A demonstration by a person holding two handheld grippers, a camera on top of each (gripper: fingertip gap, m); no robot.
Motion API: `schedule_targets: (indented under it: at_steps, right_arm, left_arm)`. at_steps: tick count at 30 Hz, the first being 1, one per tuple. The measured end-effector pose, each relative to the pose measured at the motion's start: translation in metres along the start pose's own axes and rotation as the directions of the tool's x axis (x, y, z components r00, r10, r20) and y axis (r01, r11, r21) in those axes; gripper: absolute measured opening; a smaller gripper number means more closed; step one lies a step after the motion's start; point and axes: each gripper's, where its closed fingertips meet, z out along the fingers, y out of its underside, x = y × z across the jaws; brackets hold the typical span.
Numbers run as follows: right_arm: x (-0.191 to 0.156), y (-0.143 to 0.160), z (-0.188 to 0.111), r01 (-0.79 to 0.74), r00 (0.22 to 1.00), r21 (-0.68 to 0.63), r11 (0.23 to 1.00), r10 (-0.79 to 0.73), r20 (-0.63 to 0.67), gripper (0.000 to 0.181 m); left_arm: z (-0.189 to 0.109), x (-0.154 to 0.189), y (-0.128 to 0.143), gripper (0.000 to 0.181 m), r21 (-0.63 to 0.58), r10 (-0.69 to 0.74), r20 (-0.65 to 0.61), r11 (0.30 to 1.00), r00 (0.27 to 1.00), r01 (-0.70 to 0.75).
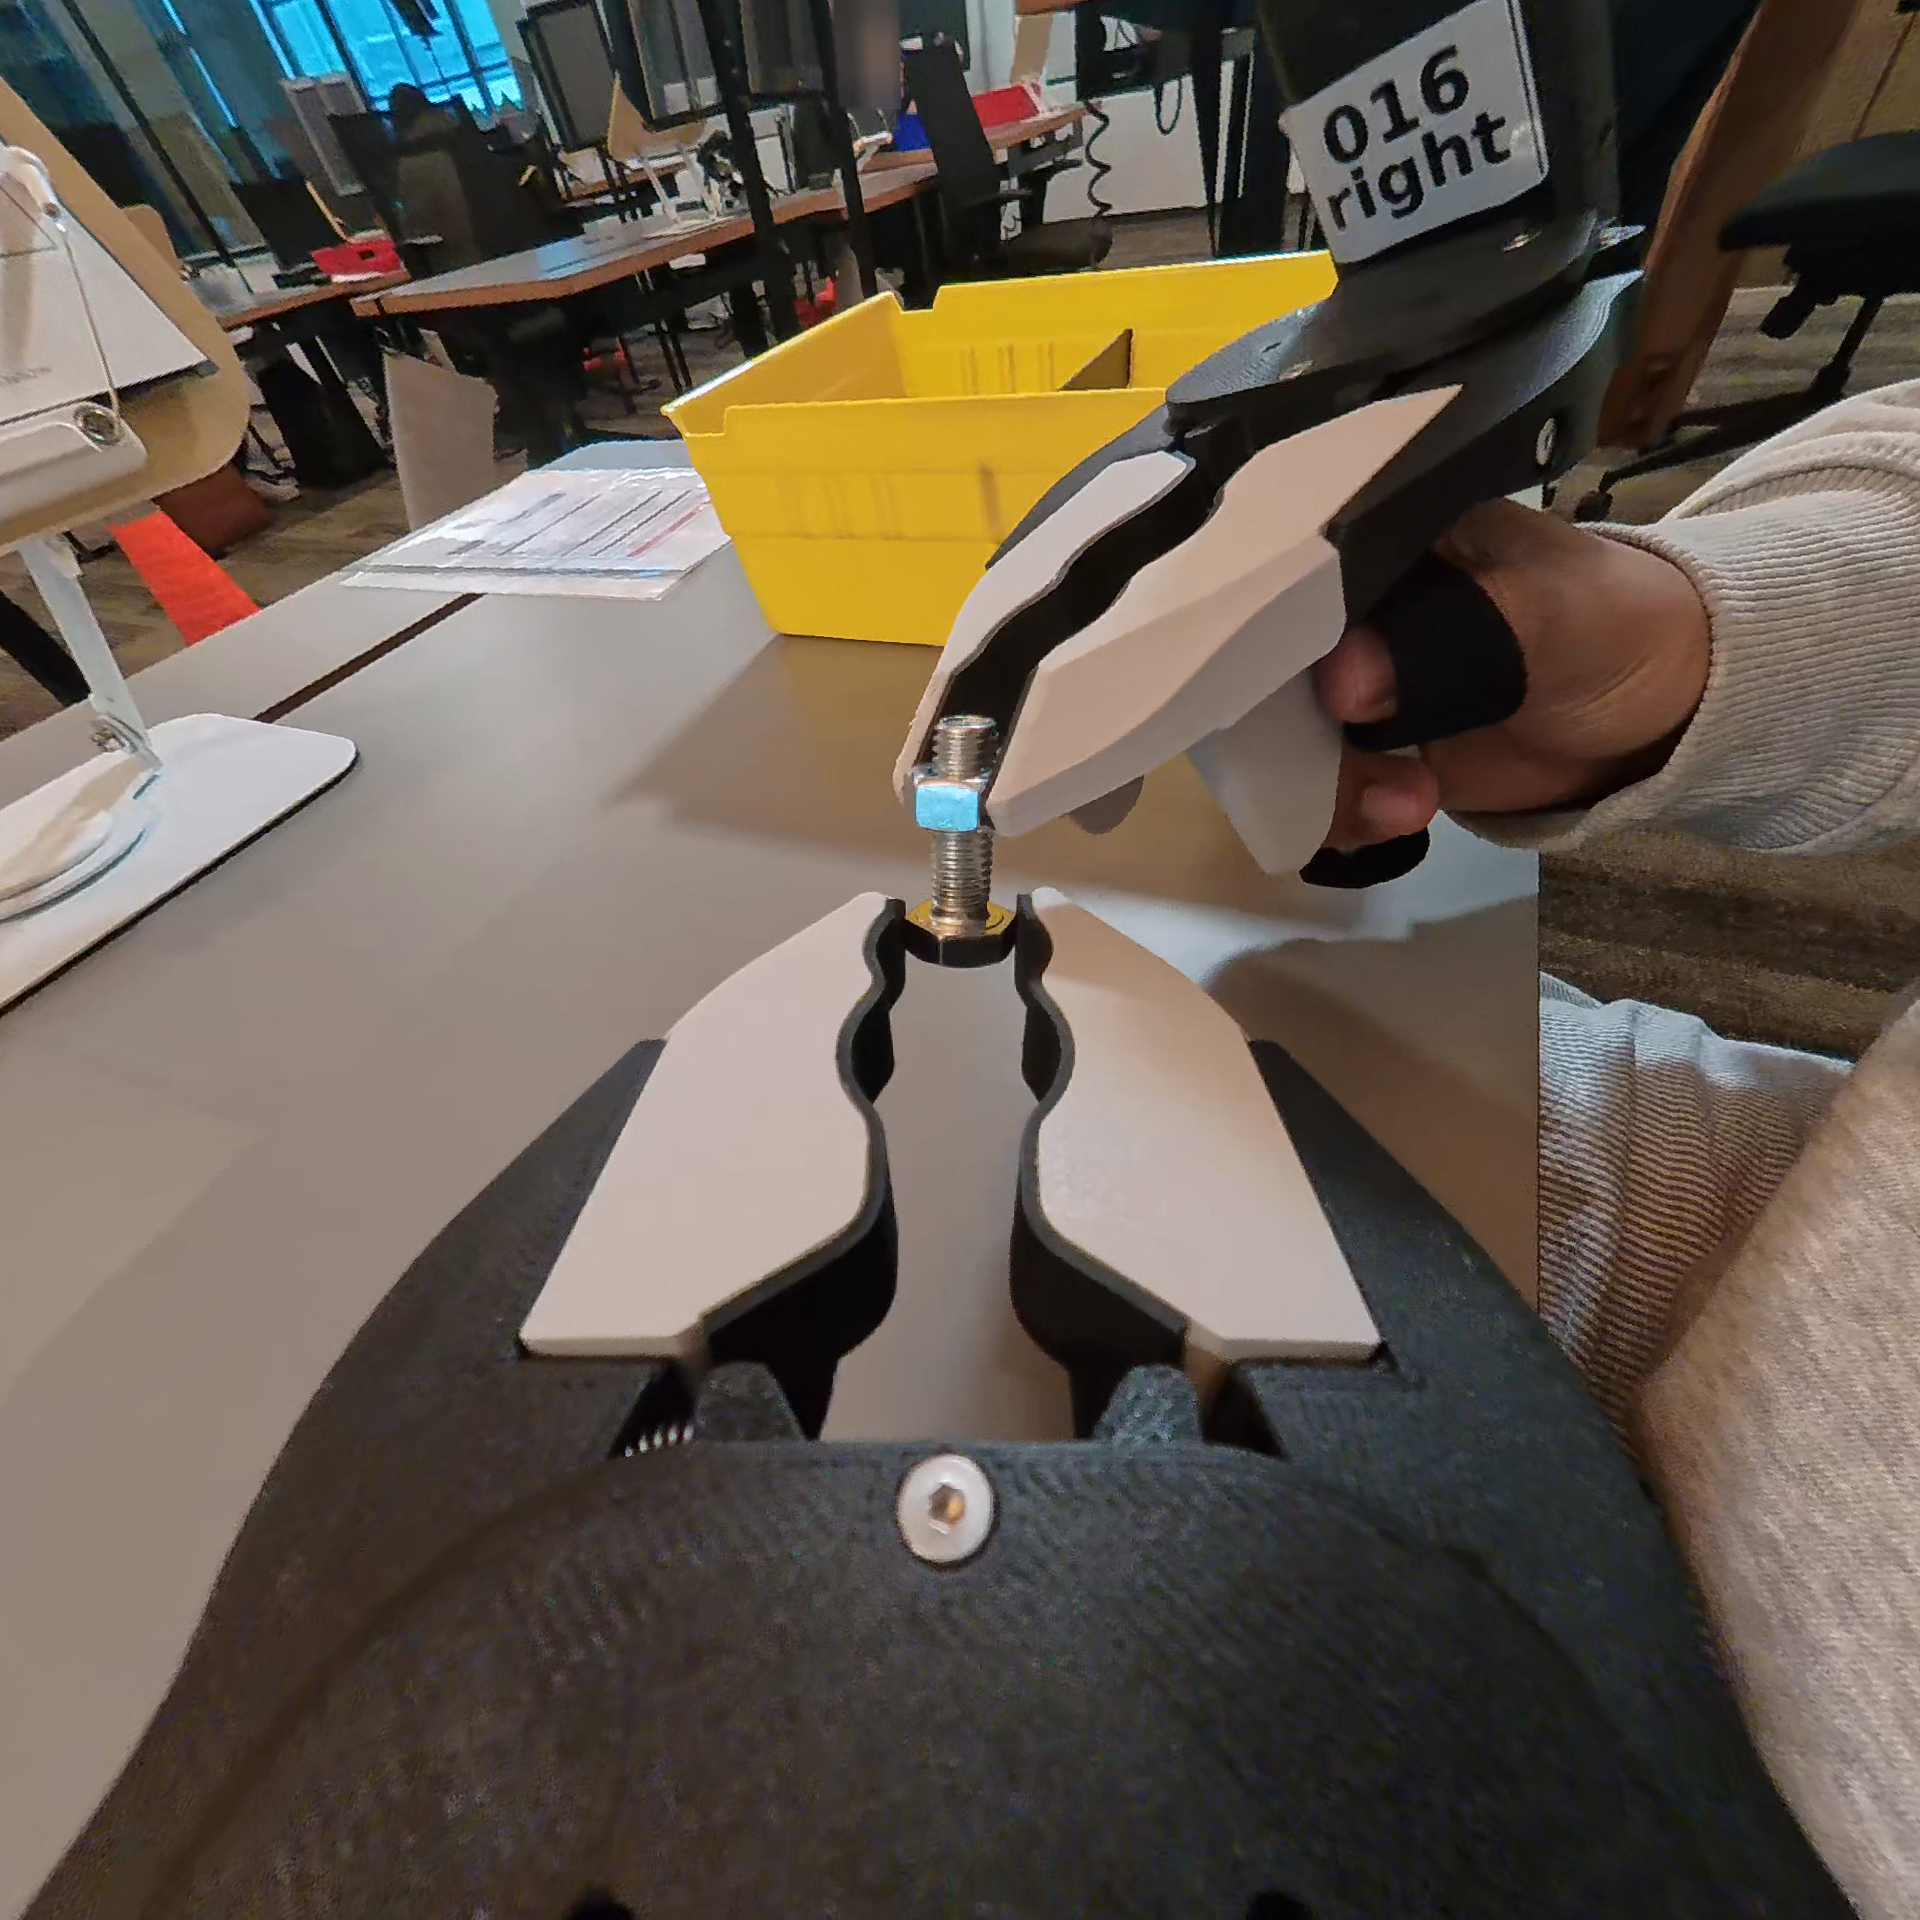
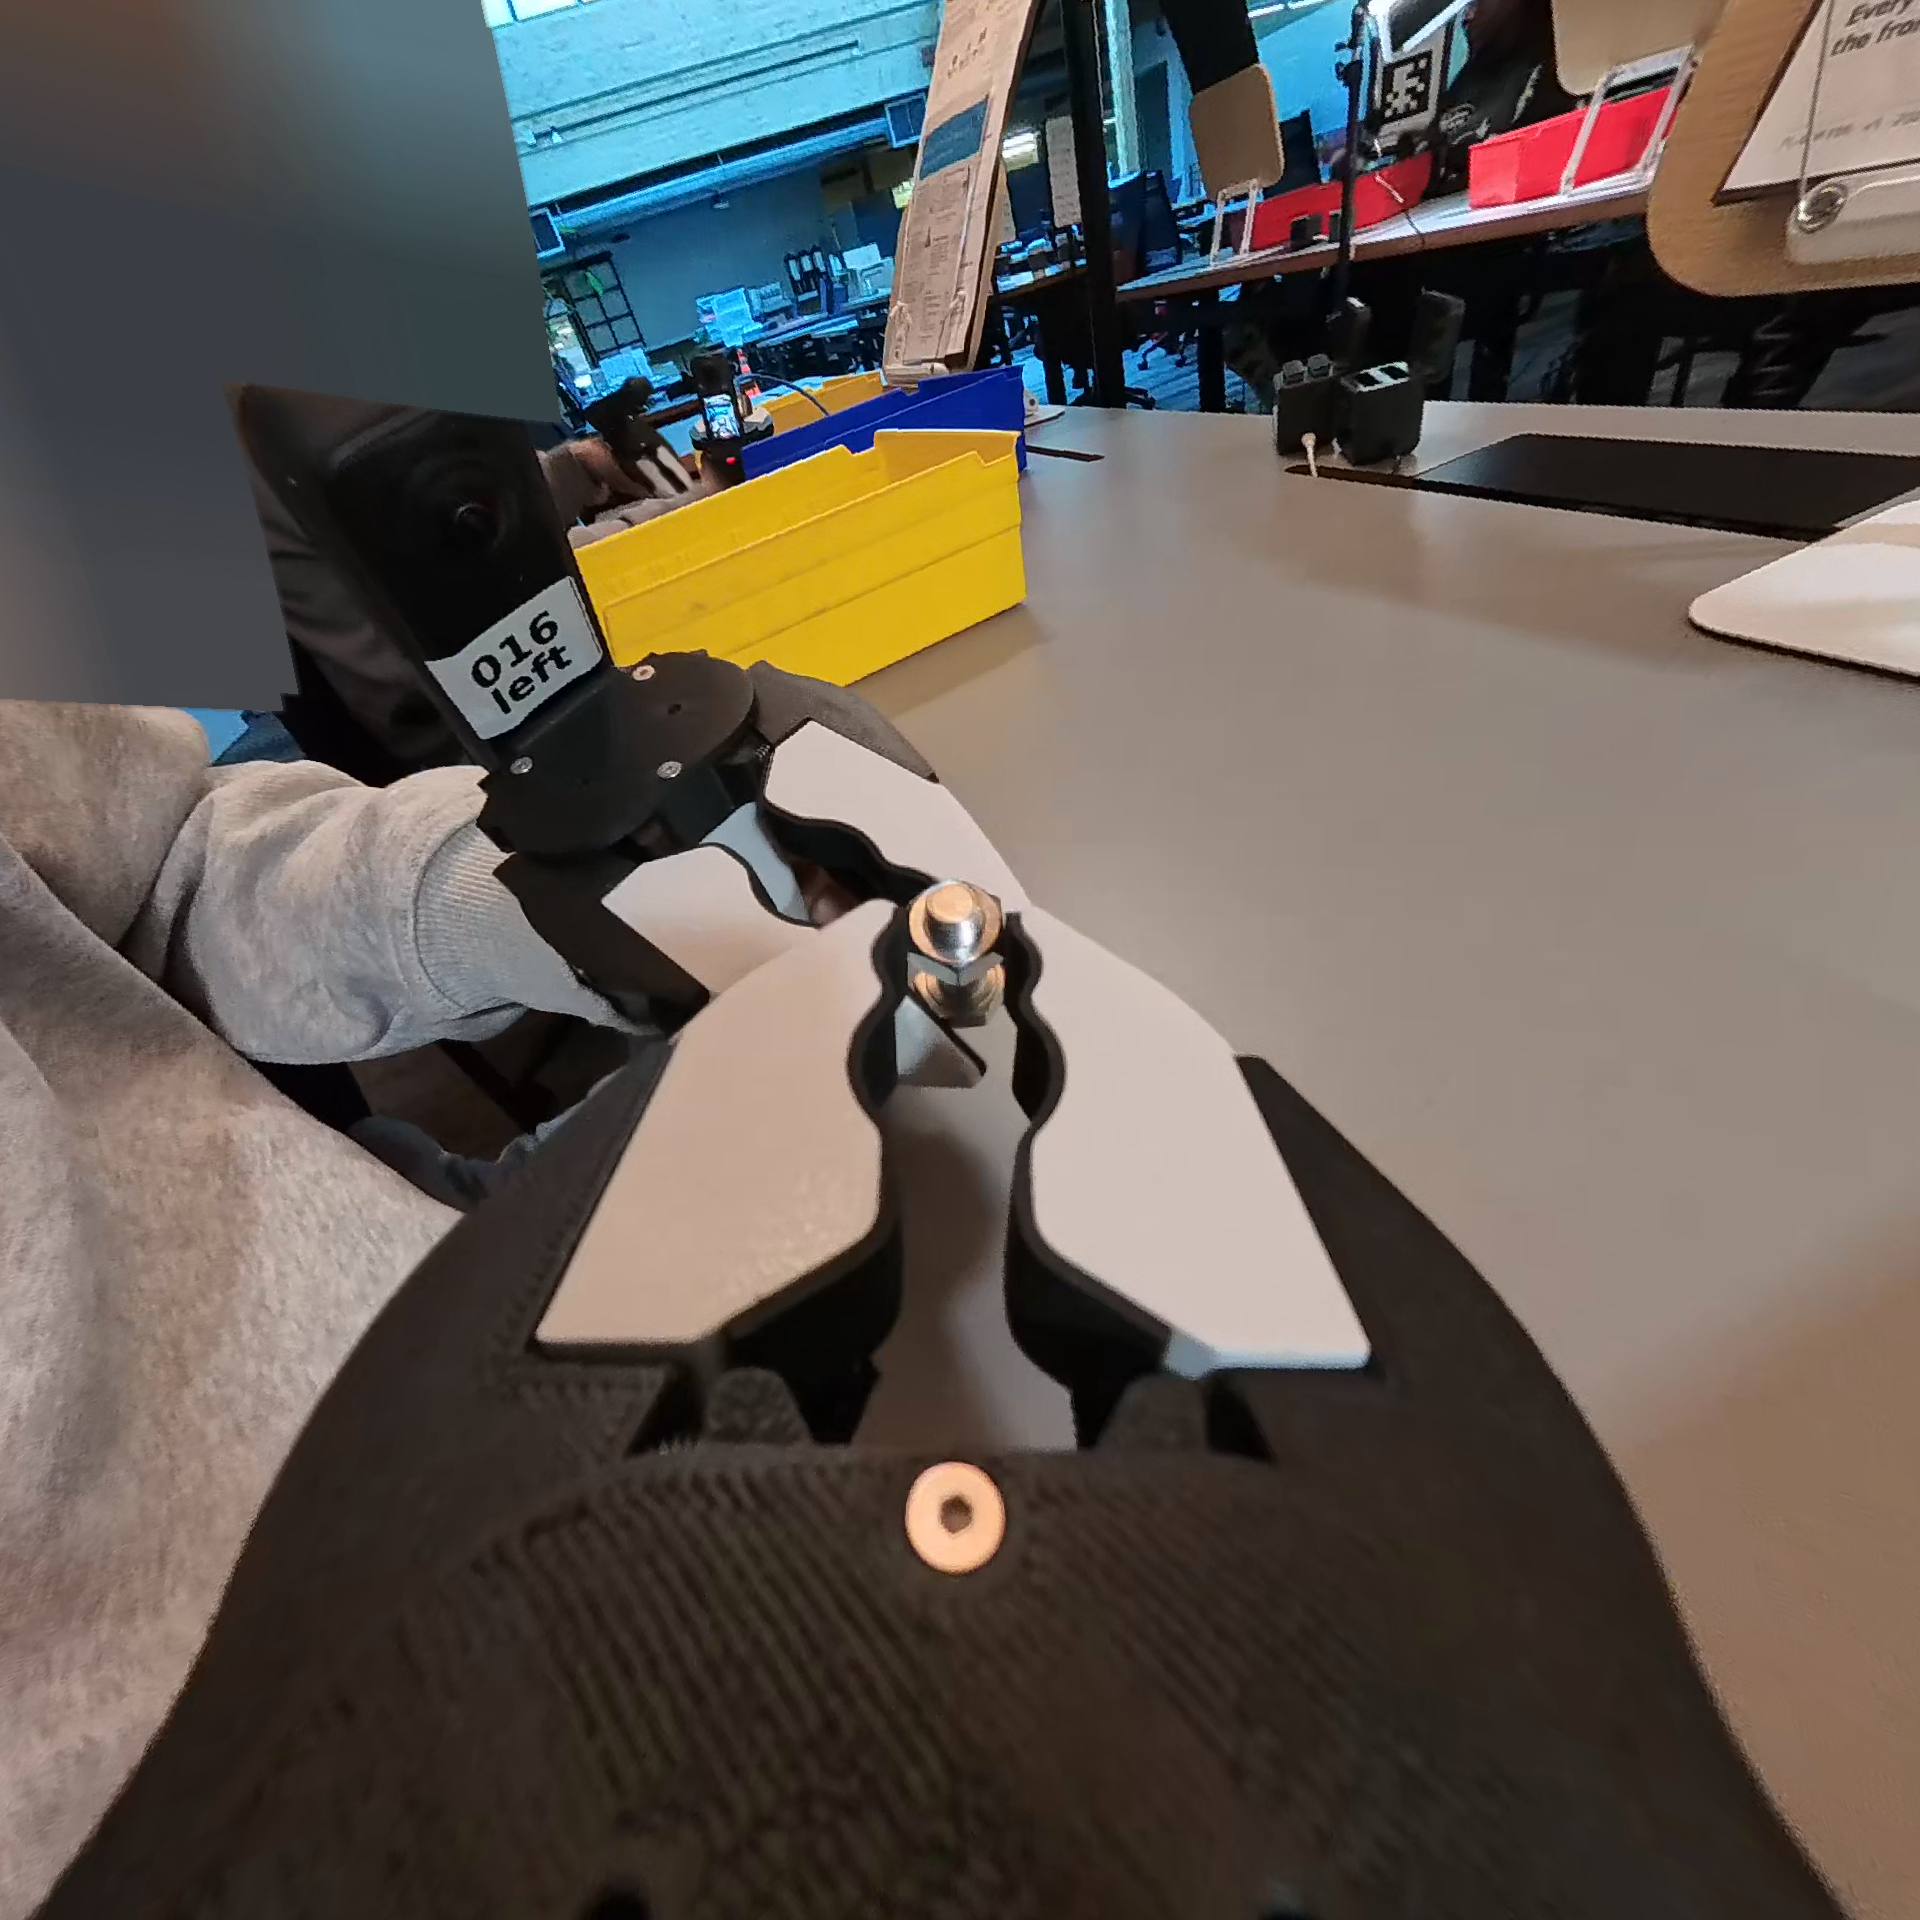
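The left gripper point(image 1: 958, 925) is pinching the hex head of an upright bolt point(image 1: 961, 873) over the grey table point(image 1: 436, 935); the right gripper point(image 1: 951, 774) is clamping the hex nut point(image 1: 948, 802) threaded partway down its shank, with a yellow bin point(image 1: 862, 499) sitting beyond

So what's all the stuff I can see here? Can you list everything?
threaded silver metal bolt: one, upright, head clamped by left gripper
silver hex nut: one, on bolt shaft, pinched by right gripper
yellow plastic bin: one, behind bolt
grey tabletop: one, under everything
clear-sleeved paper sheet: one, left of bin
white stand base: one, far left
left gripper: black-and-white, shut
right gripper: black-and-white, shut
hand: one, holding right gripper
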Motion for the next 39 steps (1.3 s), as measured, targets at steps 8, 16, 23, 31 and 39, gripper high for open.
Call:
schedule_targets:
  at_steps: [8,16,23,31,39]
  right_arm:
    - [0.007,0.000,-0.001,0.075,0.995,0.000,0.997,-0.075,-0.072,0.024]
    - [0.008,-0.001,-0.002,0.034,0.996,-0.002,0.999,-0.034,-0.083,0.021]
    - [0.003,-0.002,0.001,0.048,0.991,-0.030,0.998,-0.051,-0.124,0.017]
    - [-0.013,-0.008,0.001,0.145,0.989,0.008,0.989,-0.145,-0.008,0.017]
    - [-0.019,-0.008,0.002,0.158,0.987,0.018,0.987,-0.158,0.007,0.019]
  left_arm:
    - [-0.001,-0.008,-0.003,0.021,0.028,-0.041,0.026,0.999,0.999,0.041]
    - [0.000,-0.011,-0.003,0.021,0.028,-0.030,0.080,0.999,0.996,0.028]
    - [0.000,-0.008,-0.002,0.021,0.020,-0.046,0.071,0.999,0.996,0.045]
    - [-0.007,0.006,-0.011,0.021,0.095,-0.116,-0.134,0.987,0.984,0.129]
    - [-0.012,0.012,-0.020,0.021,0.153,-0.194,-0.238,0.960,0.952,0.234]
